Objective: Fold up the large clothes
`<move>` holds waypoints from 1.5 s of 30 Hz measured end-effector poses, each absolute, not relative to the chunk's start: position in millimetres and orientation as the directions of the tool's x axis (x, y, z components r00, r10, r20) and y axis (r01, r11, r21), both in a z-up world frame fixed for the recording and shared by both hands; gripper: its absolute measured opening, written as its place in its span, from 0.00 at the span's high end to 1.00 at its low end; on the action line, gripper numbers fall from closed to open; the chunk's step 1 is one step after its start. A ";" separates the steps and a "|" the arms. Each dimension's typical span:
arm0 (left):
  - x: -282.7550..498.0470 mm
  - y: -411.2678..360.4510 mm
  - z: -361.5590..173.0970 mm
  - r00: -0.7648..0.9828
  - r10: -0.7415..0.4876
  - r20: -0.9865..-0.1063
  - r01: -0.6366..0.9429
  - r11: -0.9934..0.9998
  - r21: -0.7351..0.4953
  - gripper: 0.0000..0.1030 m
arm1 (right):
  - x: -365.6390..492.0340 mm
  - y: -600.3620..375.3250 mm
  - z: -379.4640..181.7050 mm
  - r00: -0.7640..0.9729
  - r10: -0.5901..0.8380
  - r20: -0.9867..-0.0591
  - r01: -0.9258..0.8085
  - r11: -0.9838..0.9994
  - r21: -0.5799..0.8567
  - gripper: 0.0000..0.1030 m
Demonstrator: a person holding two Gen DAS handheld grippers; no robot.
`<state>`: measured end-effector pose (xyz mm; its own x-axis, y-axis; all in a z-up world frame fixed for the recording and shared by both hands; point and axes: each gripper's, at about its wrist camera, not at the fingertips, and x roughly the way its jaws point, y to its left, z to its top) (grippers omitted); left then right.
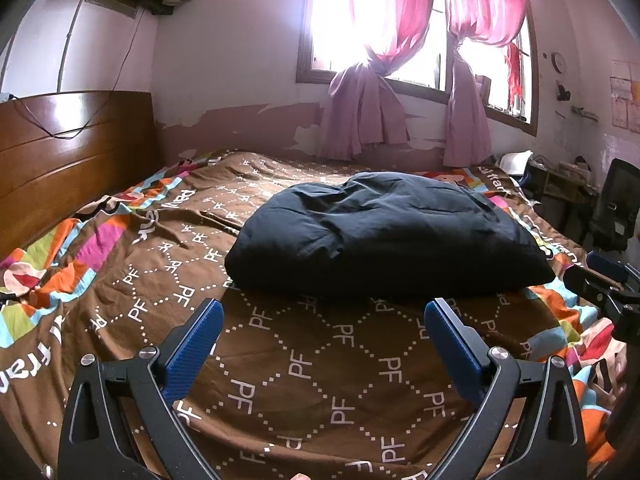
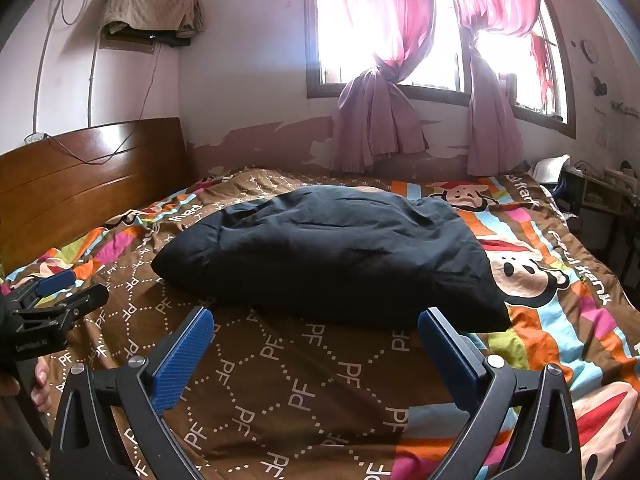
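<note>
A dark navy padded garment (image 1: 384,240) lies folded into a thick bundle in the middle of the bed; the right wrist view shows the same garment (image 2: 328,264). My left gripper (image 1: 324,308) is open, its blue pads spread wide just short of the bundle's near edge, nothing between them. My right gripper (image 2: 316,318) is open too, near the bundle's front edge, empty. In the left wrist view the right gripper (image 1: 600,280) shows at the right edge. In the right wrist view the left gripper (image 2: 60,292) shows at the left, held by a hand.
The bed carries a brown patterned sheet (image 1: 304,380) with bright cartoon borders. A wooden headboard (image 1: 60,160) stands at the left. A window with pink curtains (image 1: 400,80) is behind the bed. A cluttered desk and dark chair (image 1: 612,204) stand at the right.
</note>
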<state>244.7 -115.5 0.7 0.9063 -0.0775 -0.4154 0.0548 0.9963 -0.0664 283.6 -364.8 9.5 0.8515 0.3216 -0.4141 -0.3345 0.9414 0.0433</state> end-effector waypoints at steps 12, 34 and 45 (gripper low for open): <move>243.6 -117.7 -0.9 0.906 -0.075 -0.416 0.056 0.997 -0.060 0.04 | 283.5 -364.8 10.4 0.851 0.320 -0.417 -0.334 0.942 0.041 0.00; 240.0 -115.6 -2.4 0.912 -0.066 -0.406 0.054 0.998 -0.042 0.04 | 283.7 -364.8 10.4 0.850 0.320 -0.418 -0.334 0.942 0.041 0.00; 240.1 -116.1 -1.8 0.912 -0.064 -0.406 0.053 0.998 -0.039 0.04 | 283.8 -364.6 10.3 0.849 0.322 -0.419 -0.336 0.941 0.043 0.00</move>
<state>240.1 -116.1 -1.8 0.9116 -0.0642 -0.4059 0.0527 0.9978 -0.0395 283.8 -364.6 10.3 0.8487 0.3223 -0.4194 -0.3361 0.9409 0.0429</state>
